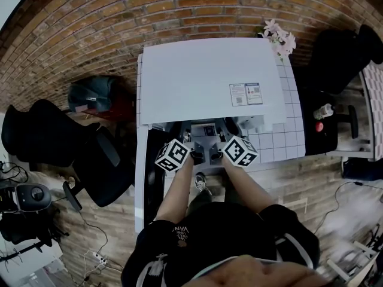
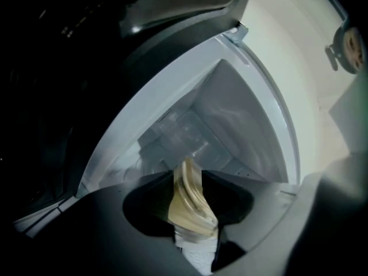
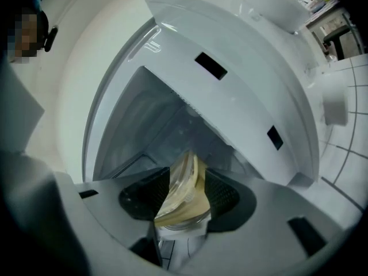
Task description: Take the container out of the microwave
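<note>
While reaching into microwave [image 1: 209, 79]: holding both tongs side by side, centre of head view, just under its white top.
L gripper [image 2: 188, 183]: clamping tight on container [image 2: 192, 209], beige edge pinched betw. pads, bottom centre of left gripper view.
R gripper [image 3: 187, 183]: gripping the same container by its beige-and-clear rim, bottom centre of right gripper view.
Container spot: sitting at cavity mouth, clear part reaching ahead into the white interior.
Door [image 2: 57, 96]: hanging open, dark, filling left of left gripper view.
</note>
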